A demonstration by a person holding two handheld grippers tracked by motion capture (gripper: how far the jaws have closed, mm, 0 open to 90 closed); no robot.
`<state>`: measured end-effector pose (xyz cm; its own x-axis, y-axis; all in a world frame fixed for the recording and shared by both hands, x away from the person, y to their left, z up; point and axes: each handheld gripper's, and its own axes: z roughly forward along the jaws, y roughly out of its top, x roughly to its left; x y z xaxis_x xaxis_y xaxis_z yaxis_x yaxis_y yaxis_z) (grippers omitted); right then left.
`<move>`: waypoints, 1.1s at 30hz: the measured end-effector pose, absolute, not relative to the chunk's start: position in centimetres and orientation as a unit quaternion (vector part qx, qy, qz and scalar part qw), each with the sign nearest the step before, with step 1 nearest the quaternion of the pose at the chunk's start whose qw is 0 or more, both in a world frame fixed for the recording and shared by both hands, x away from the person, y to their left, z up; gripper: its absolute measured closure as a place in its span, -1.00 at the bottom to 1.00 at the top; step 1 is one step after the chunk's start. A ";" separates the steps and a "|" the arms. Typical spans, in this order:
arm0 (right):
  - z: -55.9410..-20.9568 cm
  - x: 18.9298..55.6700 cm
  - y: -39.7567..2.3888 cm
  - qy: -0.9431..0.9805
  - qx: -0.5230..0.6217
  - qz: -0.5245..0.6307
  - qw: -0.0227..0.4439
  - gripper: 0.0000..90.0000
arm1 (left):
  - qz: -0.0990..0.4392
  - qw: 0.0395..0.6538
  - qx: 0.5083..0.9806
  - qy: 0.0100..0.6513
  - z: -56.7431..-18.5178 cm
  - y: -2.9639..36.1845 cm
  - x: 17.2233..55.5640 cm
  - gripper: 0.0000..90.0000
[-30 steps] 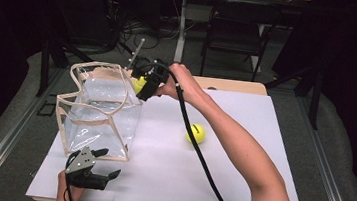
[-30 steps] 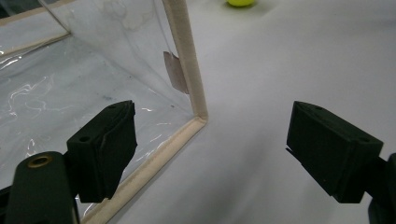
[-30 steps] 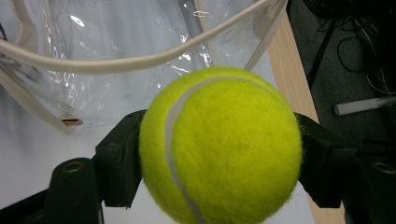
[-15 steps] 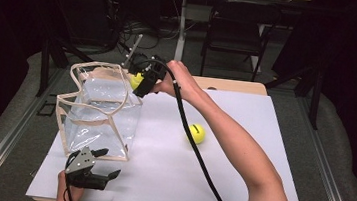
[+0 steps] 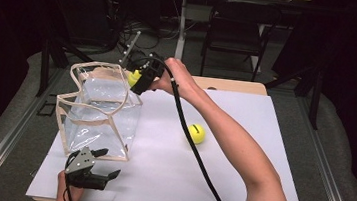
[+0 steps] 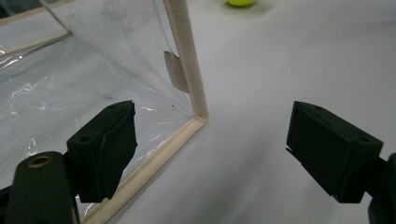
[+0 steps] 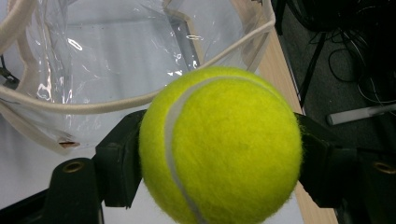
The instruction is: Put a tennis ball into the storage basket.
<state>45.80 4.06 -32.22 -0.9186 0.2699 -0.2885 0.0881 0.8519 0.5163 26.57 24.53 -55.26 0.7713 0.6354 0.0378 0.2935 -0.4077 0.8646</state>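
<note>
My right gripper [image 5: 137,78] is shut on a yellow tennis ball [image 7: 219,144], held in the air at the rim of a clear plastic bag [image 5: 100,112] with cream edging. In the high view this tennis ball [image 5: 133,77] hangs by the bag's far right corner. A second tennis ball [image 5: 196,133] lies on the white table to the right of the bag. My left gripper [image 5: 107,163] rests low near the table's front edge, just in front of the bag's near corner [image 6: 198,116], with its jaws standing wide and nothing between them.
The white table top [image 5: 245,117] has open room to the right of the bag. The right gripper's black cable [image 5: 196,152] trails across the table past the loose ball. A wooden strip [image 5: 233,86] runs along the far edge, with a chair [image 5: 233,36] behind.
The right gripper with its ball has shifted slightly left toward the bag's rim. The left gripper has stayed put.
</note>
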 end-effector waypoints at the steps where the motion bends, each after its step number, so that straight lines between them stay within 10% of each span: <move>1: -32.2 45.8 4.1 0.946 0.093 0.256 0.179 -0.41 | 0.184 0.464 0.819 0.284 -55.3 24.5 26.6 -0.65; 33: -31.6 45.6 5.9 0.935 0.089 0.290 0.181 -0.41 | 0.185 0.464 0.819 0.284 -55.3 24.5 26.5 -0.65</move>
